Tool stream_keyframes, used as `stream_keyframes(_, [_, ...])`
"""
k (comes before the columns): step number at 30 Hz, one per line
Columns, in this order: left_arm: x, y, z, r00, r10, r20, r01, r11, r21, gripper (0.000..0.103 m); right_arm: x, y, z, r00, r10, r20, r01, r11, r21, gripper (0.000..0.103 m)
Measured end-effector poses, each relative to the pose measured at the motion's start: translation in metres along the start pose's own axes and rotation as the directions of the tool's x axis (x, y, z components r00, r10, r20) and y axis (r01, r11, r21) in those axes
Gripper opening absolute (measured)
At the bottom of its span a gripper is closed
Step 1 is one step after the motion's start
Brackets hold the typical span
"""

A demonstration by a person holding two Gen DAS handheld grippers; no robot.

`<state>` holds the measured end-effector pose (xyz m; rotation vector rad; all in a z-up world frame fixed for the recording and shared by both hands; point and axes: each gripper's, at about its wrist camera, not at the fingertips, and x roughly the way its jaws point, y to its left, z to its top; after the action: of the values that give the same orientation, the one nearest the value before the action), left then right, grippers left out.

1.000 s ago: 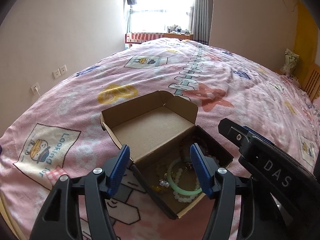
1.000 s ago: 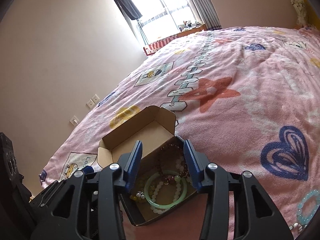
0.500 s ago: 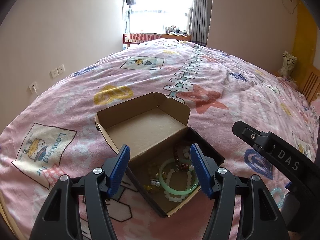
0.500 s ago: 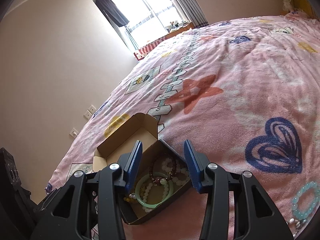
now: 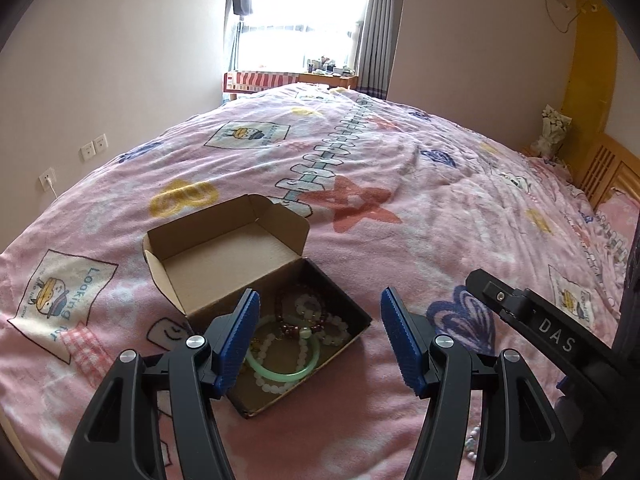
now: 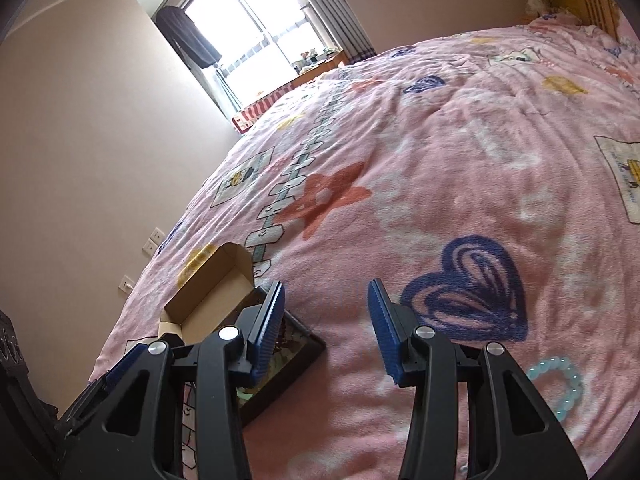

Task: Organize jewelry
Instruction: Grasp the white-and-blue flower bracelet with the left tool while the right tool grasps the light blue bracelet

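So the jewelry's mostly sitting in a small cardboard box on the bed, lid flap folded back and standing open on the far-left side. Inside there's a pale green bangle lying flat toward the near end, a white beaded bracelet tangled around and under it, a dark red beaded bracelet farther back, and a bit of something yellowish down by the left wall that I can't really make out. One piece is outside the box: a light blue beaded bracelet lying on the pink patterned blanket off to the right, just below a big navy heart print. The left gripper hangs above the near edge of the box, tilted downward at it, jaws spread wide with nothing between the blue pads, and the box contents show right through the gap. In the left wrist view the right gripper's black body with "DAS" on it pokes in from the lower right, off to the side of the box and over the blanket. From its own camera the right gripper points down at bare blanket between the box and the heart print, rolled a bit so the whole room looks tilted; its jaws are parted too, narrower than the left's, and pinching nothing. The box's dark corner sits just by its left finger, the blue bracelet just past its right one. Beyond all that there's a bright window with curtains at the far end.
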<state>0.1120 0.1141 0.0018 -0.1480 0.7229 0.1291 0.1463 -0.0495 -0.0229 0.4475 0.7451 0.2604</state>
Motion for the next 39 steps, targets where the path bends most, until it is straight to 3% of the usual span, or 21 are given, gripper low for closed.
stream_keyframes(11, [-0.018,-0.074,-0.016,0.990,-0.136,-0.020,0.136,0.991,0.015,0.064,-0.073,-0.070,0.008,0.986,-0.165,0.019,0.164,0.985,0.045,0.047])
stream_keyframes(18, [-0.010,-0.117,-0.058,0.963,-0.244,-0.115,0.246,0.969,0.002,0.064,-0.116,-0.098,0.001,0.962,-0.272,-0.006,0.272,0.962,0.034,0.047])
stream_keyframes(22, [-0.011,-0.140,-0.074,0.971,-0.203,-0.128,0.216,0.971,0.105,0.064,-0.121,-0.112,-0.015,0.959,-0.277,-0.061,0.280,0.959,0.048,0.047])
stream_keyframes(27, [-0.004,-0.138,-0.085,0.977,-0.155,-0.146,0.174,0.976,0.132,0.064,-0.113,-0.123,-0.028,0.951,-0.291,-0.103,0.296,0.955,0.038,0.047])
stream_keyframes(32, [0.018,-0.137,-0.098,0.970,-0.103,-0.220,0.140,0.977,0.158,0.064,-0.084,-0.145,-0.042,0.939,-0.287,-0.189,0.305,0.950,0.071,0.047])
stream_keyframes(37, [0.035,-0.148,-0.113,0.956,-0.086,-0.280,0.153,0.962,0.227,0.064,-0.056,-0.151,-0.051,0.929,-0.269,-0.254,0.292,0.955,0.054,0.047])
stream_keyframes(39, [0.043,-0.155,-0.121,0.947,-0.042,-0.317,0.135,0.951,0.277,0.064,-0.048,-0.151,-0.054,0.929,-0.257,-0.266,0.281,0.958,0.053,0.047])
